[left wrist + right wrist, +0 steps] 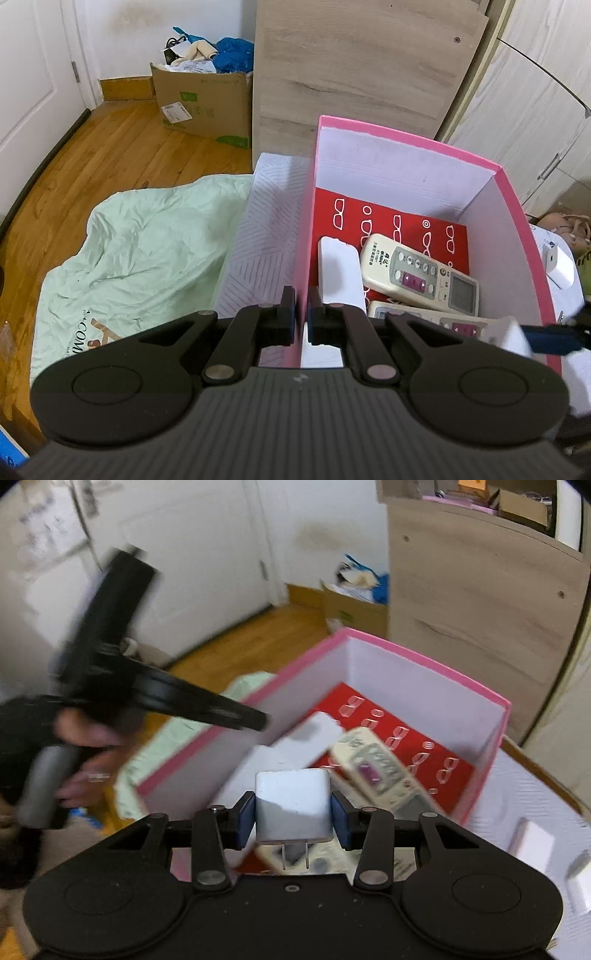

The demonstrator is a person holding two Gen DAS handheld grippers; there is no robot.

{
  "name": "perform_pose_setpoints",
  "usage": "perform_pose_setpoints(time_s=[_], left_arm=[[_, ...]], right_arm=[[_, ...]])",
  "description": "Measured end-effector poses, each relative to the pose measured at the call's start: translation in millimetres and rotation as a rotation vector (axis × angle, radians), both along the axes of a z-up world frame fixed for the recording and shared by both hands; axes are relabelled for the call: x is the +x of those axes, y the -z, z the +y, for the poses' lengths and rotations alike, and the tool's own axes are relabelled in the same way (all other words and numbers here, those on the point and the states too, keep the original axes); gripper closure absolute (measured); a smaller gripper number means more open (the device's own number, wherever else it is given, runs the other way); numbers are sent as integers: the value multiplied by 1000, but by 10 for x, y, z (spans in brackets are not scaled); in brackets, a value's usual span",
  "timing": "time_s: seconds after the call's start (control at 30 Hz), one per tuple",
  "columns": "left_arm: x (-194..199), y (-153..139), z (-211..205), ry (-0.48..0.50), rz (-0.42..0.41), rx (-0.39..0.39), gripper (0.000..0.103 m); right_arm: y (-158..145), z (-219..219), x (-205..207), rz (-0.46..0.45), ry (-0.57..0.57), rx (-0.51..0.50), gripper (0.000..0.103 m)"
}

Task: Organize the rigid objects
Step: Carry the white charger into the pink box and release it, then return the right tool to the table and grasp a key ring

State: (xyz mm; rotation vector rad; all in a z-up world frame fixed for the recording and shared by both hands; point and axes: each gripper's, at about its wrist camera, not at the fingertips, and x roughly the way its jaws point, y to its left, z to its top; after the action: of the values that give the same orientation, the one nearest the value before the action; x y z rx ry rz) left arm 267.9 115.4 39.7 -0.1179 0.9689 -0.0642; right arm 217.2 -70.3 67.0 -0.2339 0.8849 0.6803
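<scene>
Right gripper (293, 818) clamps a white plug adapter (293, 805), prongs toward the camera, above the pink box (424, 657), whose floor lies at 12 o'clock. Left gripper (301, 314) pinches the box's left wall.

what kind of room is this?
Likely a home bedroom or spare room: wood plank floor, a white panelled door, and a wardrobe. A cardboard box of clutter sits in the corner.

Green cloth (144, 236), cardboard box (203, 99), leaning wood panels (354, 62).
</scene>
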Motion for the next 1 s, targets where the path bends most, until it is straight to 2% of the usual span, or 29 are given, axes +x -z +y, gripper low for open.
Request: perform_pose_setpoints(time_s=[0.17, 0.27, 0.33, 0.43, 0.53, 0.73, 0.8, 0.87, 1.0], left_arm=[[2, -19, 26, 11, 0, -14, 98], [0, -20, 29, 15, -1, -14, 98], [-6, -16, 24, 19, -3, -12, 98], [-15, -10, 28, 24, -5, -11, 98], [-17, -14, 41, 20, -4, -23, 98], [-33, -18, 33, 22, -9, -16, 98], [-35, -14, 34, 23, -10, -18, 98], [-38, -12, 42, 24, -11, -20, 98], [-35, -8, 58, 21, -10, -28, 98]], right_arm=[[220, 115, 117, 17, 11, -167, 55], [332, 153, 113, -44, 10, -274, 55], [414, 179, 87, -64, -44, -328, 55], [488, 200, 90, -86, -68, -370, 55], [535, 163, 221, -39, -57, -355, 55], [561, 185, 231, -77, -56, -368, 51], [449, 123, 146, -111, -42, -325, 50], [270, 11, 32, -154, -23, -268, 42], [-101, -279, -242, -228, 4, -150, 40]])
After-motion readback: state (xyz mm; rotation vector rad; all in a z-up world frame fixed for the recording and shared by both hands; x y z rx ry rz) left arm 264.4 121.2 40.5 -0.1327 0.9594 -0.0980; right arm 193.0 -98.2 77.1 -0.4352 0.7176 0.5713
